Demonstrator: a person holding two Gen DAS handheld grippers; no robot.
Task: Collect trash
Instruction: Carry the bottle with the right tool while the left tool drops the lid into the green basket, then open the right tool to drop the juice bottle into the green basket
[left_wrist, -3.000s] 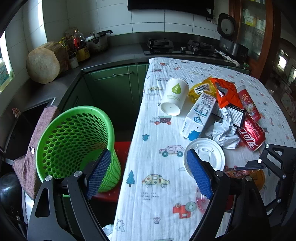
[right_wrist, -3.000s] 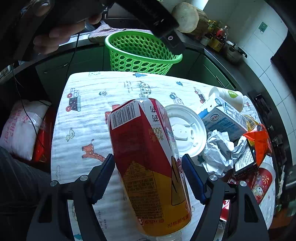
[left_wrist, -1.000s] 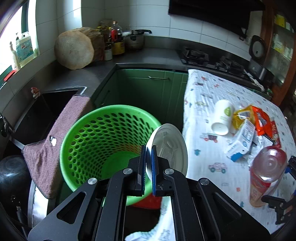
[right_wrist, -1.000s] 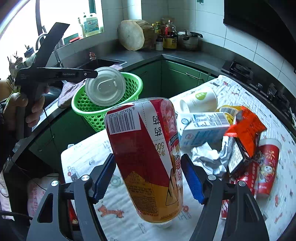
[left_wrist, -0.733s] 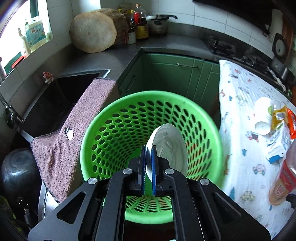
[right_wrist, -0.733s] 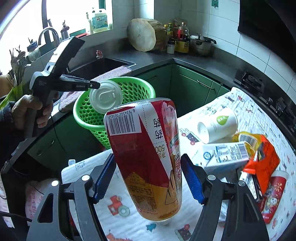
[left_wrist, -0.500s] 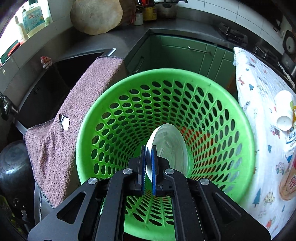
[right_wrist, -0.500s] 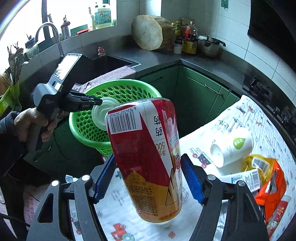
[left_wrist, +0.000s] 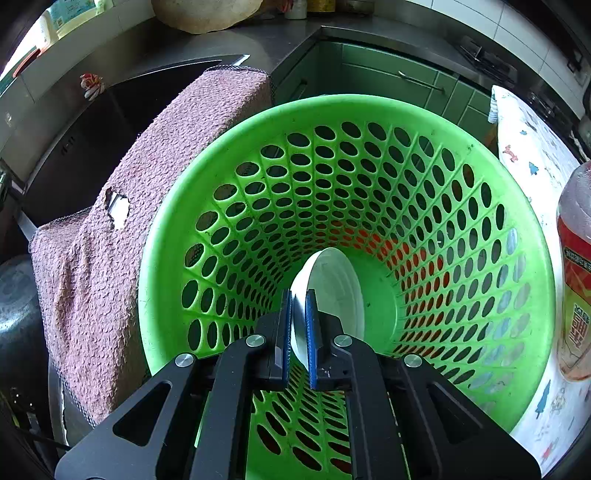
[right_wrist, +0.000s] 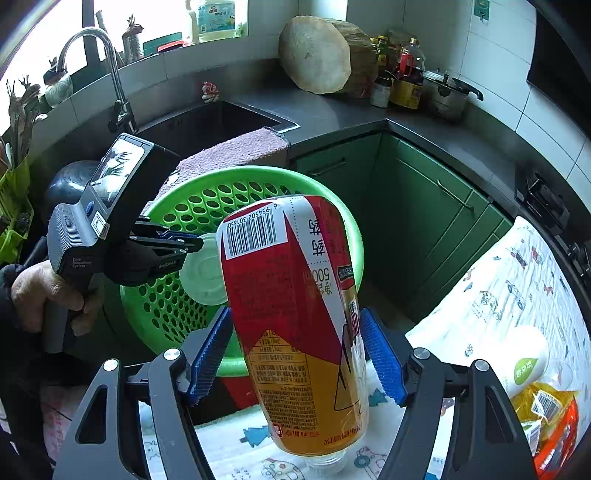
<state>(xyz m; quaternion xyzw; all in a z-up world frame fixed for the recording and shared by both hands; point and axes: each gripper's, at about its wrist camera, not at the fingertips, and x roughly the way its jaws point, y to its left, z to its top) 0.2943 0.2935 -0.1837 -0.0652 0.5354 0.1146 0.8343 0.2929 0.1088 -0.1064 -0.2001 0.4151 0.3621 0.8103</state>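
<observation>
Left wrist view: the left gripper (left_wrist: 299, 314) points down into a green perforated basket (left_wrist: 498, 192); its blue-padded jaws are nearly together and easing apart, with the edge of a white plastic lid (left_wrist: 332, 284) between them, a thin gap showing on the left pad's side. The lid stands on edge just ahead of the jaws, deep inside the basket. Left of the jaws a brownish towel (left_wrist: 147, 206) drapes against the basket's rim; far right of them a bottle (left_wrist: 576, 280) shows. Right wrist view: the right gripper (right_wrist: 295, 354) has its jaws spread wide and pinching a red and yellow labelled bottle (right_wrist: 291, 317), neck down between the pads. Beyond the jaws, up and left, sits the basket (right_wrist: 207, 199), where a hand (right_wrist: 48, 291) holds the left gripper (right_wrist: 195, 243) over it with the lid (right_wrist: 203, 273) at its tips. Right of the jaws a white paper cup (right_wrist: 524, 362) lies on a patterned tablecloth (right_wrist: 498, 295)
</observation>
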